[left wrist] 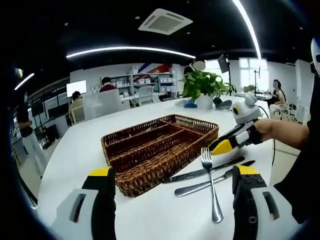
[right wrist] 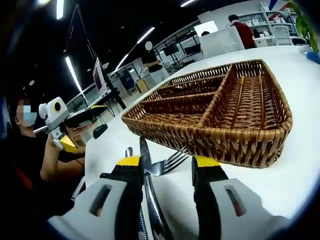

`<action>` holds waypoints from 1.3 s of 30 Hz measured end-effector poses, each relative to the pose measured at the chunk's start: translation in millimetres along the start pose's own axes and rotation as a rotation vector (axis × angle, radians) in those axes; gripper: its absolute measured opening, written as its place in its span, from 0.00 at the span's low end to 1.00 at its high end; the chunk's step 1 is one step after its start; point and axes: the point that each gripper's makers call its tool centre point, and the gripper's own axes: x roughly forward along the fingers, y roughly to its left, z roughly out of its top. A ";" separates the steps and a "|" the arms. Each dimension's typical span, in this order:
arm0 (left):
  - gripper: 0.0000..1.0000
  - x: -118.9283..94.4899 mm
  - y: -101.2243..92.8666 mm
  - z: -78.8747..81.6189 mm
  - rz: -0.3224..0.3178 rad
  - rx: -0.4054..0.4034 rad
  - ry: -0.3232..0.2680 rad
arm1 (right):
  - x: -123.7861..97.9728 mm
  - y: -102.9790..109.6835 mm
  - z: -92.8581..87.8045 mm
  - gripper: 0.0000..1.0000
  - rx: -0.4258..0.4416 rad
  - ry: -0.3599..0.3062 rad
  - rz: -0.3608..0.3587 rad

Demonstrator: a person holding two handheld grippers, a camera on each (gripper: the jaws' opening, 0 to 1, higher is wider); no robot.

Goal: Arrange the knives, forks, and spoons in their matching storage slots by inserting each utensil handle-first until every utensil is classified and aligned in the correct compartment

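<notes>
We find no text, label, brand or number that we can read in either view. In the left gripper view, a pale screen (left wrist: 76, 87) on the far wall at the upper left carries nothing we can make out, and just beside it a large pale mark (left wrist: 95, 89) on the wall may be a letter, but it is partly hidden and we cannot tell which. In the right gripper view, the monitors (right wrist: 98, 76) at the upper left are seen edge-on and too blurred for any writing to show.
</notes>
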 end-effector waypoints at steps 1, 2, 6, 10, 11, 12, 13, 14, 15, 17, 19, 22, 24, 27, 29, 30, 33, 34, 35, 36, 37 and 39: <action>0.99 0.6 -0.7 -0.8 -0.004 0.004 0.002 | 0.9 -0.7 0.0 0.35 0.007 -0.001 0.002; 0.99 0.9 -1.2 -1.0 -0.007 0.005 0.003 | 1.8 -1.3 -0.2 0.34 0.013 -0.001 0.003; 0.99 3.8 -5.3 -2.6 -0.021 0.004 0.002 | 4.6 -4.0 1.0 0.27 0.038 -0.016 0.006; 0.99 7.3 -10.0 -7.8 -0.035 0.010 0.017 | 5.3 -12.0 -1.4 0.13 0.017 -0.008 -0.026; 0.99 7.6 -11.1 -8.4 -0.038 0.009 0.020 | 5.1 -13.2 -1.9 0.10 0.013 -0.007 -0.031; 0.99 7.8 -11.5 -8.7 -0.040 0.009 0.020 | 4.9 -13.6 -2.3 0.06 0.012 -0.005 -0.033; 0.99 9.0 -12.9 -9.3 -0.046 0.011 0.020 | 3.8 -15.2 -3.4 0.06 0.012 -0.003 -0.036; 0.99 10.2 -13.6 -10.0 -0.050 0.011 0.022 | 3.1 -15.2 -3.3 0.06 0.017 -0.005 -0.035; 0.99 11.5 -14.3 -11.0 -0.055 0.012 0.028 | 2.3 -14.6 -3.1 0.05 0.017 -0.009 -0.033; 0.99 15.1 -16.6 -13.2 -0.065 0.031 0.041 | -0.5 -14.4 -3.6 0.05 0.012 -0.007 -0.033; 0.99 17.9 -19.2 -14.0 -0.076 0.037 0.044 | -3.8 -13.9 -2.1 0.04 0.019 -0.016 -0.034; 0.99 23.2 -25.3 -17.4 -0.100 0.049 0.059 | -9.3 -12.2 2.0 0.04 0.021 -0.027 -0.034; 0.99 27.5 -30.0 -21.5 -0.115 0.056 0.078 | -13.2 -10.4 4.8 0.03 0.015 -0.034 -0.037; 0.95 32.6 -37.2 -26.9 -0.137 0.072 0.107 | -18.0 -7.9 8.4 0.03 0.006 -0.041 -0.040; 0.90 35.8 -42.7 -29.7 -0.158 0.080 0.125 | -20.5 -6.1 10.5 0.03 0.003 -0.047 -0.042; 0.85 37.6 -46.3 -31.0 -0.173 0.089 0.135 | -21.8 -5.1 11.6 0.03 0.002 -0.051 -0.041; 0.74 42.2 -52.8 -33.8 -0.194 0.102 0.158 | -24.2 -2.6 13.9 0.03 0.002 -0.059 -0.041; 0.72 44.0 -55.8 -35.6 -0.206 0.103 0.170 | -25.2 -1.6 14.5 0.03 0.000 -0.061 -0.041; 0.69 44.4 -56.8 -36.5 -0.211 0.103 0.176 | -25.5 -1.3 14.7 0.03 0.000 -0.061 -0.041; 0.66 45.9 -59.8 -39.0 -0.225 0.107 0.190 | -26.7 -0.4 15.2 0.03 -0.003 -0.062 -0.042; 0.64 47.1 -60.8 -39.4 -0.226 0.110 0.192 | -27.5 0.1 15.6 0.03 -0.003 -0.063 -0.043; 0.59 49.1 -64.9 -42.9 -0.241 0.113 0.210 | -29.8 1.4 16.5 0.03 -0.013 -0.065 -0.048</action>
